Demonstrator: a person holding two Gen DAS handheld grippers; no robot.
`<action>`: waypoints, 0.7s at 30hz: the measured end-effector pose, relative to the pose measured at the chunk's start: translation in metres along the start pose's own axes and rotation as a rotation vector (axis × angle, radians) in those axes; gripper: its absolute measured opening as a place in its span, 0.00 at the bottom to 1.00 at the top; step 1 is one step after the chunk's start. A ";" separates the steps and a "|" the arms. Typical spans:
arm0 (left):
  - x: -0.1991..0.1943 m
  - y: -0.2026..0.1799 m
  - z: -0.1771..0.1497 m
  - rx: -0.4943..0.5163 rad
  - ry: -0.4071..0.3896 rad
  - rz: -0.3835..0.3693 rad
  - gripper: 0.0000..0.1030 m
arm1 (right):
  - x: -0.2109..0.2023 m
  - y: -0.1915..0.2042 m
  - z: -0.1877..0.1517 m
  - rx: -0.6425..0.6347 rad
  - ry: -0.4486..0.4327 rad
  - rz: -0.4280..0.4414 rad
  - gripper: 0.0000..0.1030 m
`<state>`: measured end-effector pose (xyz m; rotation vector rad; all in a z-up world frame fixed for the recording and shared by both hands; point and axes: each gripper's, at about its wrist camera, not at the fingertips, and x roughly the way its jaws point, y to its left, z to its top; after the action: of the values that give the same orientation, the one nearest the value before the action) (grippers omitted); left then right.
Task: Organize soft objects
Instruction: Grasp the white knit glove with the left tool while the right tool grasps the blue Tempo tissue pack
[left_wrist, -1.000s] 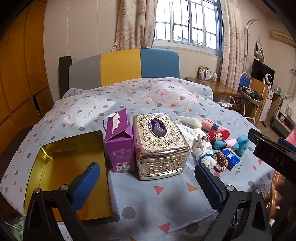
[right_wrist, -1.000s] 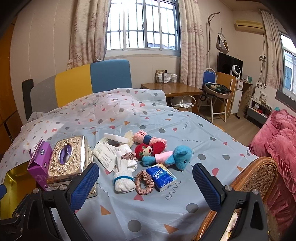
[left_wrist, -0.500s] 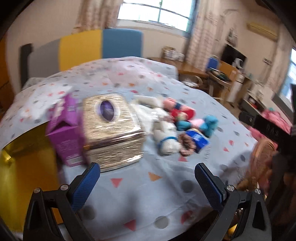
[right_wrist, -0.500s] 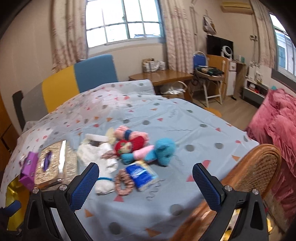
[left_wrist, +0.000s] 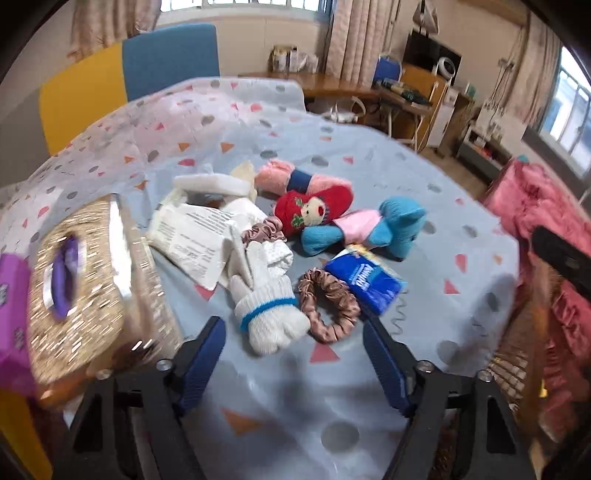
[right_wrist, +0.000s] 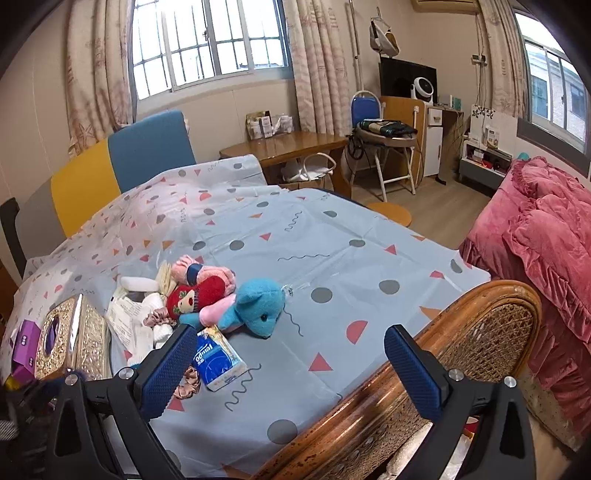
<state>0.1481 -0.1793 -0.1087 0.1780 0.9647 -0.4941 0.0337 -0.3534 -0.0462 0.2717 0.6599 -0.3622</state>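
A pile of soft things lies on the dotted tablecloth (left_wrist: 280, 398): a white knit glove (left_wrist: 266, 306), a brown scrunchie (left_wrist: 327, 304), a blue tissue pack (left_wrist: 364, 282), a red doll (left_wrist: 314, 210), a blue-and-pink plush (left_wrist: 384, 229) and a pink plush (left_wrist: 295, 177). My left gripper (left_wrist: 293, 360) is open and empty, just short of the glove and scrunchie. My right gripper (right_wrist: 290, 367) is open and empty, above the table's near edge; the blue plush (right_wrist: 255, 308) and tissue pack (right_wrist: 218, 360) lie ahead on its left.
A gold ornate tissue box (left_wrist: 88, 284) and a purple carton (left_wrist: 13, 314) stand left of the pile. A white paper packet (left_wrist: 192, 236) lies under the glove. A wicker chair back (right_wrist: 461, 350) is under the right gripper. A pink bedspread (right_wrist: 546, 236) is at right.
My left gripper swung right from the gold box and tray toward the soft pile and came closer. My right gripper turned right, so the pile has slid to its left.
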 end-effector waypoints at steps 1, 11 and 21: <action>0.010 0.000 0.003 0.000 0.018 0.014 0.64 | 0.001 0.002 0.000 -0.004 0.003 0.000 1.00; 0.069 0.005 0.024 0.006 0.103 0.120 0.48 | 0.010 0.011 -0.002 -0.045 0.032 0.037 1.00; 0.031 0.007 0.011 0.014 0.011 0.021 0.32 | 0.031 0.023 0.012 -0.057 0.135 0.115 0.95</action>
<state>0.1744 -0.1869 -0.1287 0.2037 0.9691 -0.4808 0.0723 -0.3444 -0.0538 0.2800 0.7825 -0.2153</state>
